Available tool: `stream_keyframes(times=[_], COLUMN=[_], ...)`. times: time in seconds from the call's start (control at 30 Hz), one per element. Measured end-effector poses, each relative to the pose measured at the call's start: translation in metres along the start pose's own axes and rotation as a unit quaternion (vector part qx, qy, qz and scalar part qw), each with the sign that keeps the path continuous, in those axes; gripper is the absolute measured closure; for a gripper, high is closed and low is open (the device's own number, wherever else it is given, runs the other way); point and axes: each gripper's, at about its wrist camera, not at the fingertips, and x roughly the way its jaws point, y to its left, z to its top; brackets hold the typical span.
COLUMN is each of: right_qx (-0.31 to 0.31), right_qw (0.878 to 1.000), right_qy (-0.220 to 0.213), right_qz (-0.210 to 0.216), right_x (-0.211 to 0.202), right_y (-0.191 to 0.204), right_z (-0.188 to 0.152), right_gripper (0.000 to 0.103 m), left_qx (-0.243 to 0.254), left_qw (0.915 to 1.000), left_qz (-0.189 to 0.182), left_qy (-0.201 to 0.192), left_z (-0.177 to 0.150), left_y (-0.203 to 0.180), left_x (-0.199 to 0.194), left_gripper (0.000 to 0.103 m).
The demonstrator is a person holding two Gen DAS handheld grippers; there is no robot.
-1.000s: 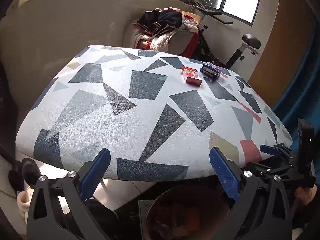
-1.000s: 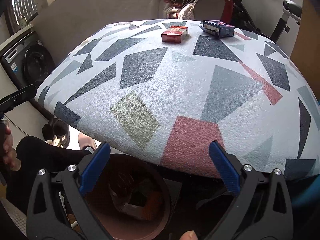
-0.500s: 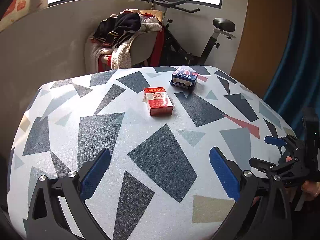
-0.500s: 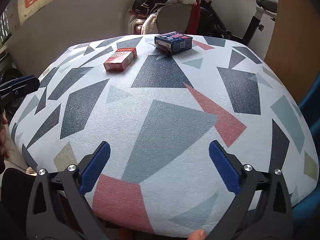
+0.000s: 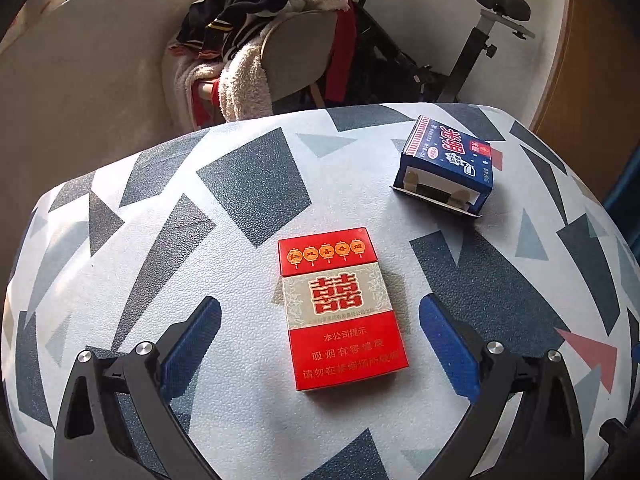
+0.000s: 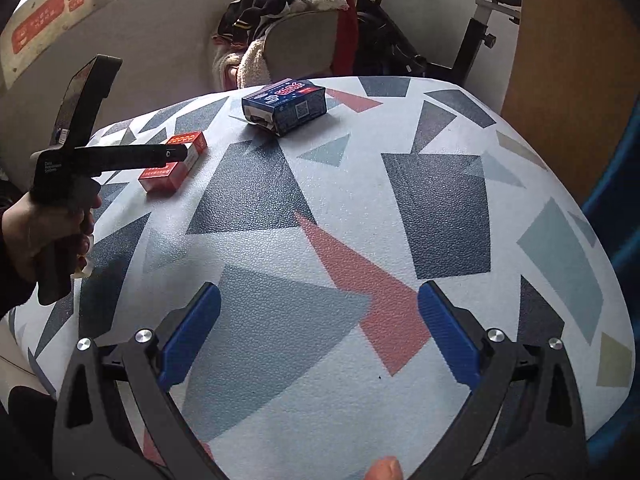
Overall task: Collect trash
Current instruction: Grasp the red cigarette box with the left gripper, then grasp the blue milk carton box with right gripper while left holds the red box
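Note:
A red and white cigarette pack (image 5: pixel 340 312) lies flat on the patterned table (image 5: pixel 160 240). My left gripper (image 5: pixel 320 344) is open, its blue pads on either side of the pack without touching it. A blue box (image 5: pixel 448 160) with an open end flap lies farther back on the right. In the right wrist view my right gripper (image 6: pixel 319 332) hangs open over bare tabletop with nothing between its fingers. The blue box (image 6: pixel 286 104) and the red pack (image 6: pixel 174 162) lie far ahead on the left there. The left gripper's body, held by a hand (image 6: pixel 48 228), partly covers the red pack.
Behind the table stands a chair (image 5: pixel 296 56) heaped with clothes and towels, next to an exercise bike (image 5: pixel 472 48). A wooden panel (image 6: pixel 572 72) and a blue curtain (image 6: pixel 616 208) are on the right. The table's top curves down to edges on all sides.
Both grippers rose from below the table's edge and moved forward over the top. The left one has closed in until the red pack lies between its open fingers.

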Motion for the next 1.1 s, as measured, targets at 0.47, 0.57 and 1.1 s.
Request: stream_keyframes(times=[0.47,0.57,1.1], right_qx=[-0.115,-0.160,-0.136], right_qw=[0.992,0.986,0.984], right_qy=[-0.054,-0.034,0.097], right_qz=[0.019,0.024,0.066], right_x=[0.069,0.109,0.202], right_y=[0.017,0.030,0.038], right_z=[0.138,0.172,0.210], right_gripper=[0.006,0.006,0.018], left_qx=[-0.067,-0.084,-0.203], left_qw=[0.9948,0.9915,0.9691], left_qz=[-0.067,-0.081,-0.094], left_qy=[-0.038,-0.057,-0.104], left_z=[-0.041,-0.058,-0.139], left_y=[0.052,0.064,0.135], left_x=[-0.047,-0.069,-0.149], left_gripper=[0.048,0.048,0.048])
